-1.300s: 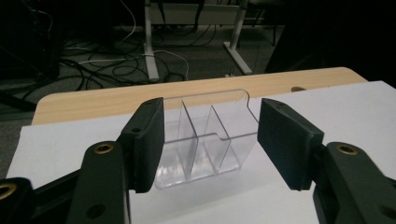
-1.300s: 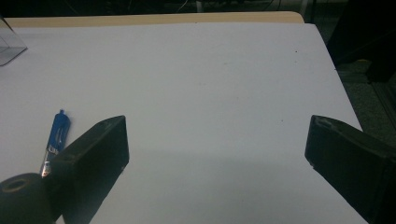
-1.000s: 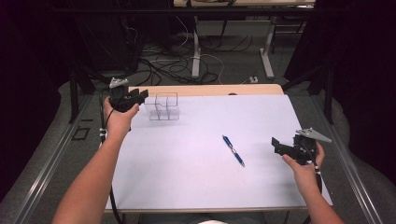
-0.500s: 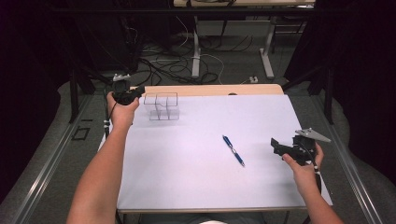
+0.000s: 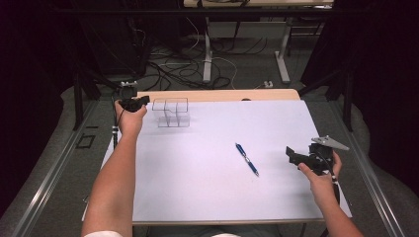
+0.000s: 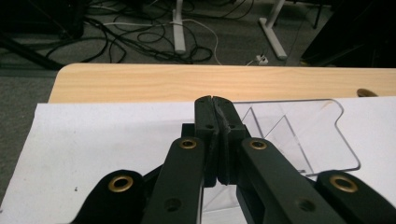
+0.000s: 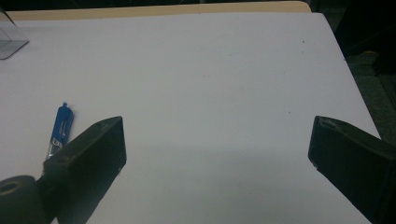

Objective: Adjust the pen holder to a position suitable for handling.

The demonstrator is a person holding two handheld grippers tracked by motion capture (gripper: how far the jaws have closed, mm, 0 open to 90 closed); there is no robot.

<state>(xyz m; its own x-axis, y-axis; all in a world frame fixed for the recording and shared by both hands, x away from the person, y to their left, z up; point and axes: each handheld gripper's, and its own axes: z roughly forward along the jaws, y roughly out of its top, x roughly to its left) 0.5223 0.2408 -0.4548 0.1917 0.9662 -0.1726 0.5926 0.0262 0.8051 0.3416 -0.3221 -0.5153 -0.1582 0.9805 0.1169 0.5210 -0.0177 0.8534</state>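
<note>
Lying untouched mid-desk, the blue pen (image 5: 246,159) awaits pickup; the right gripper (image 5: 296,157) gapes wide near it, the left gripper (image 5: 140,101) pinched empty beside the clear organizer (image 5: 171,112).

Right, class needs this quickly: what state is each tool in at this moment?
Left tool: closed, gripping nothing, just short of the clear plastic compartment box.
Right tool: open, empty, beside the blue pen.

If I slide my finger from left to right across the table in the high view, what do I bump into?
Left gripper → clear plastic holder → blue pen → right gripper.
</note>
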